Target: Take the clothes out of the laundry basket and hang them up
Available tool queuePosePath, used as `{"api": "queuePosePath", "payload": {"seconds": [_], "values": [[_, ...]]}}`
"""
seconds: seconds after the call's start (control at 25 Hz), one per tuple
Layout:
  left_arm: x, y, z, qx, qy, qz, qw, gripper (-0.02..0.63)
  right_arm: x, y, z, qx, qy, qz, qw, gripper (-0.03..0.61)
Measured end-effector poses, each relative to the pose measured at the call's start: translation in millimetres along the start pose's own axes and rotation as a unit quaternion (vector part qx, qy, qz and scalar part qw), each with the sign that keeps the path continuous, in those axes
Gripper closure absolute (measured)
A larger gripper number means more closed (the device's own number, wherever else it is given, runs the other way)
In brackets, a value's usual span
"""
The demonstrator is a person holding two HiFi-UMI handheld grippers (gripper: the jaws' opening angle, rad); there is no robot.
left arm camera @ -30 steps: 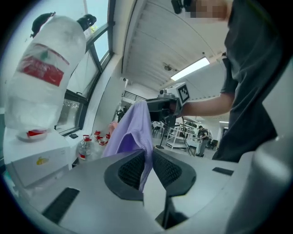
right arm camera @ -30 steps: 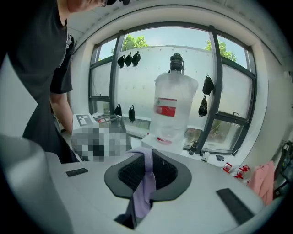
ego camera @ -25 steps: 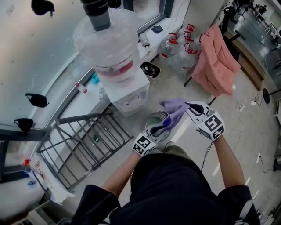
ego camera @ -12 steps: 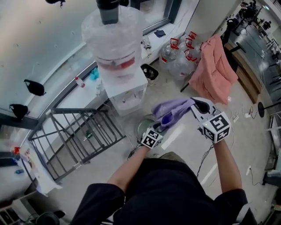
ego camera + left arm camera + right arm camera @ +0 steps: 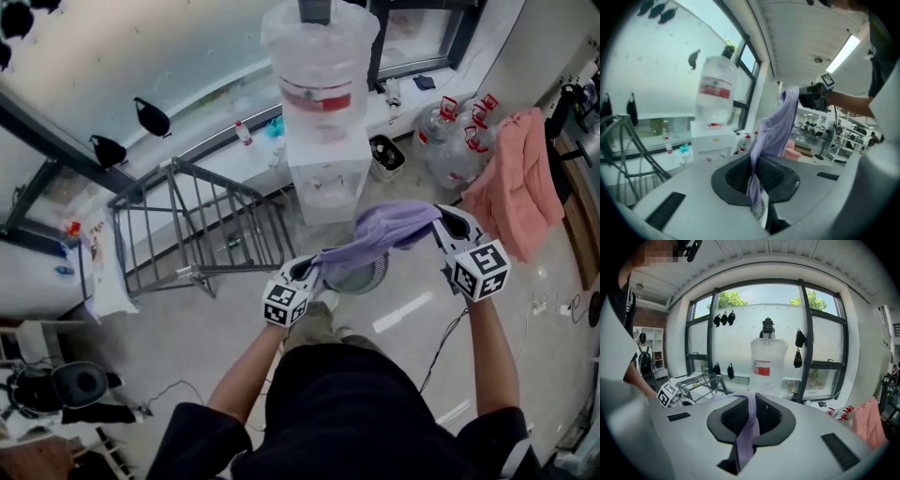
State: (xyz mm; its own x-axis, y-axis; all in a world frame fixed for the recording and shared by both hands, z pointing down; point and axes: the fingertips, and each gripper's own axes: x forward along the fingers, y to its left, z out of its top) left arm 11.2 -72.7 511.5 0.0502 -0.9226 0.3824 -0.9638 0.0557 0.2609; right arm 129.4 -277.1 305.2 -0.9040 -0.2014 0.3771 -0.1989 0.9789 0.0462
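A lavender garment (image 5: pixel 384 228) is stretched between both grippers above the round grey laundry basket (image 5: pixel 361 277). My left gripper (image 5: pixel 307 270) is shut on its lower left end; its jaws have just closed on the cloth (image 5: pixel 774 131), which runs up from between them. My right gripper (image 5: pixel 439 221) is shut on the upper right end, and a strip of the cloth (image 5: pixel 749 430) hangs through its jaws. The metal drying rack (image 5: pixel 202 230) stands to the left of the left gripper. In the left gripper view the right gripper (image 5: pixel 813 96) shows beyond the garment.
A water dispenser (image 5: pixel 323 122) with a big bottle stands just behind the basket. Spare water bottles (image 5: pixel 455 131) sit at the back right. A pink cloth (image 5: pixel 514 183) hangs on a stand at the right. Cables lie on the floor. A window wall runs behind.
The left gripper has swung out to the left, away from the right one, and the garment is now pulled into a span between them. The drying rack has come closer to the middle of the view.
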Motion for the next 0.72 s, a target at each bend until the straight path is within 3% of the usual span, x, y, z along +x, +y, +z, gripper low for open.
{"api": "queuePosePath", "payload": {"seconds": [0.12, 0.28, 0.44, 0.6, 0.72], "values": [[-75, 25, 30, 0.024, -0.036, 0.094, 0.9946, 0.595, 4, 28, -11, -0.005, -0.024, 0.037, 0.999, 0.56], [-178, 44, 65, 0.041, -0.066, 0.213, 0.9739, 0.595, 27, 84, -10, 0.024, -0.056, 0.105, 0.993, 0.56], [-268, 61, 91, 0.038, -0.096, 0.314, 0.9438, 0.594, 44, 152, 15, 0.004, -0.077, 0.174, 0.982, 0.56], [-356, 90, 100, -0.015, -0.151, 0.389, 0.9085, 0.595, 46, 236, 51, -0.09, -0.108, 0.244, 0.96, 0.558], [-410, 110, 106, -0.031, -0.192, 0.436, 0.8788, 0.595, 52, 287, 76, -0.115, -0.119, 0.283, 0.945, 0.56]]}}
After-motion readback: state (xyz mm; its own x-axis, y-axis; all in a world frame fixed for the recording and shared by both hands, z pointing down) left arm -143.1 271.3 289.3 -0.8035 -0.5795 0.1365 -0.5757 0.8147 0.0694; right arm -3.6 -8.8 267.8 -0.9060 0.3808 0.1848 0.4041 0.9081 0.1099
